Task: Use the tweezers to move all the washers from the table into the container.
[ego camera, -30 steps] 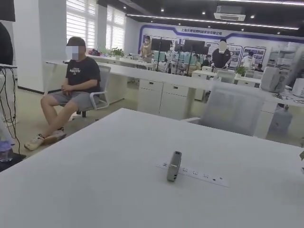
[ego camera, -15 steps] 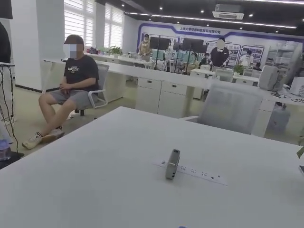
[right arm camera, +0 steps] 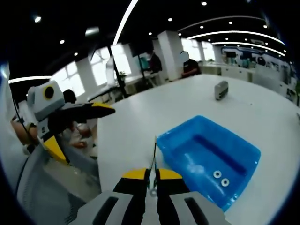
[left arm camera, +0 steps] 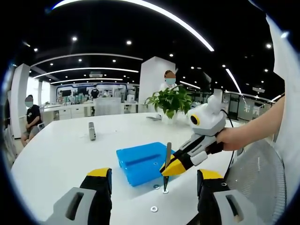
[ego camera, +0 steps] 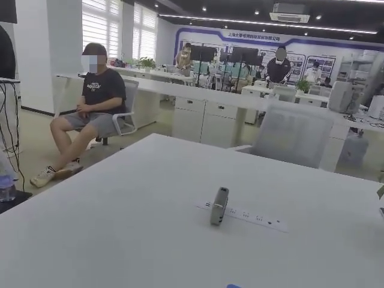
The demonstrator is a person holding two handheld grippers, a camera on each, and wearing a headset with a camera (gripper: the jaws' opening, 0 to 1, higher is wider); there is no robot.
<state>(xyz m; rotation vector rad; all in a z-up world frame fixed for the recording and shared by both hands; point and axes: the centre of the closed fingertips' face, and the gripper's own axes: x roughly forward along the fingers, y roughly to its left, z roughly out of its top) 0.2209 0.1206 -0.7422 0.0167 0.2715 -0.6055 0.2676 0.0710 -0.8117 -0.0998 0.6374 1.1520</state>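
Tweezers tip down on the white table beside the blue container

The left gripper (left arm camera: 154,172) sits low in front, its yellow-tipped jaws spread wide with nothing between them. From the right a hand (left arm camera: 230,138) brings in the right gripper (left arm camera: 165,171), its jaws closed on the tweezers (left arm camera: 168,161), which stand nearly upright with the tip at the table (left arm camera: 65,154), just off the near corner of the container (left arm camera: 140,164). A washer (left arm camera: 153,208) lies on the table nearer the left gripper, and another washer (left arm camera: 156,186) sits just beside the tweezers' tip. Farther back stand a small grey device (left arm camera: 92,131) and a potted plant (left arm camera: 171,101).
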